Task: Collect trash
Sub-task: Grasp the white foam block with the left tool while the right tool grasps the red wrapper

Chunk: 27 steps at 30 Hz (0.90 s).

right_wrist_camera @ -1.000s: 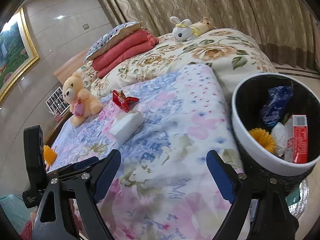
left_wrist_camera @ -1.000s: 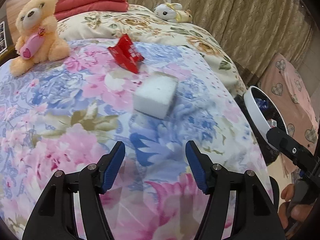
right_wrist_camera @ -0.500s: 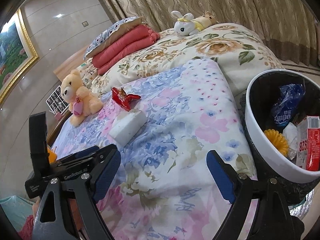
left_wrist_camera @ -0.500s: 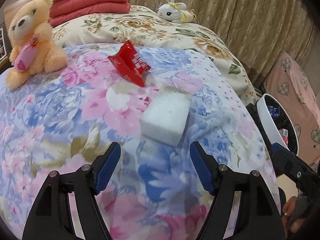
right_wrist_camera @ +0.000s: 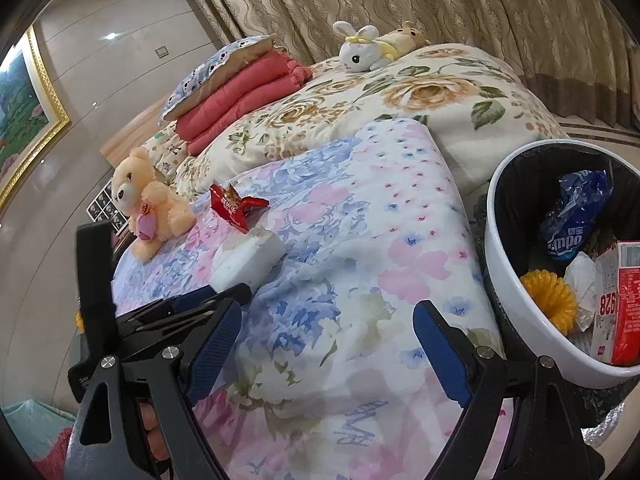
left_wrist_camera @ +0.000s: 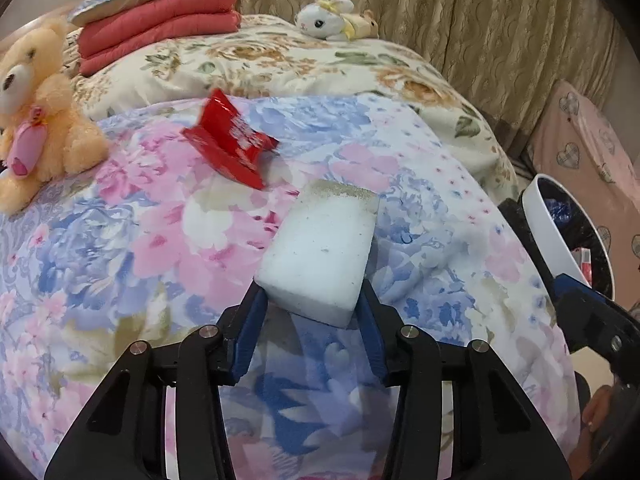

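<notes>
Sponge block [left_wrist_camera: 326,250], white and rectangular, lies flat on the flowered blanket [left_wrist_camera: 120,240] of the bed; its far edge looks speckled and a little dirty. Just beyond it, to the far left, lies a crumpled red wrapper [left_wrist_camera: 230,144] with white print. The left hand-held gripper [left_wrist_camera: 310,312] has its two blue pads on both sides of the near end of the block, touching or almost touching it; I cannot tell if they already press it. Half a second ago the pads were wider apart and short of the block, so the gripper has moved forward and narrowed. The right hand-held gripper [right_wrist_camera: 328,344] hovers wide open over the near part of the blanket and holds nothing, as before. At the right side of the bed stands a white trash bin [right_wrist_camera: 504,272] with a black liner, with a blue packet [right_wrist_camera: 576,216], a yellow ring [right_wrist_camera: 548,296] and a red carton [right_wrist_camera: 620,300] inside.
</notes>
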Tool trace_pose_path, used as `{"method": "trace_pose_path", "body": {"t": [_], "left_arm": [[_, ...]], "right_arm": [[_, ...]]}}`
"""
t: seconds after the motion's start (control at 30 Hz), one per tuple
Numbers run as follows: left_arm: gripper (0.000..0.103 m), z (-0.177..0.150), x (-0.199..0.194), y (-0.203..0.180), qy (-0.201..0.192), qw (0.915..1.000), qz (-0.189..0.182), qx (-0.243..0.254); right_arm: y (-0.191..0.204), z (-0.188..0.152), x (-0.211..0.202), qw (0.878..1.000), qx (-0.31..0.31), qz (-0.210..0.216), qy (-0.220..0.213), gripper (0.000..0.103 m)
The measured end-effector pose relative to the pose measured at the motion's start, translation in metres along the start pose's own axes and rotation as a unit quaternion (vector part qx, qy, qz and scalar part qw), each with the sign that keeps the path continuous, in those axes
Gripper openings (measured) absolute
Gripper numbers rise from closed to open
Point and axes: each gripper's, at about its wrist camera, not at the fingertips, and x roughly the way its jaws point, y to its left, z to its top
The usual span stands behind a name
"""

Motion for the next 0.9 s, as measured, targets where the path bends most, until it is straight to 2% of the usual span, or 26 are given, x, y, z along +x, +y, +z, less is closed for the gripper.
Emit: {"method": "trace_pose_path", "body": {"t": [0.13, 0.3, 0.43, 0.53, 0.9], "left_arm": [[0.044, -0.005, -0.015, 0.025, -0.010, 0.9994, 0.005, -0.032], [0.044, -0.013, -0.028, 0.062, -0.012, 0.9973, 0.031, -0.066], [0.044, -0.019, -0.031, 0.095, -0.012, 0.9935, 0.062, -0.095], [0.045, -0.024, -0.029, 0.115, -0.012, 0.9903, 0.065, -0.123], [0.049, -0.031, -0.025, 0.121, -0.014, 0.9888, 0.052, -0.139]], "right_arm": [[0.006, 0.004, 0.011, 1.000, -0.001, 0.008, 0.003, 0.089], [0.029, 0.009, 0.042, 0.999, -0.016, 0.026, 0.024, 0.089], [0.052, 0.015, 0.067, 0.998, -0.044, 0.039, 0.029, 0.089], [0.068, 0.024, 0.088, 0.996, -0.061, 0.049, 0.031, 0.089], [0.106, 0.053, 0.160, 0.991, -0.117, 0.047, 0.048, 0.089]]}}
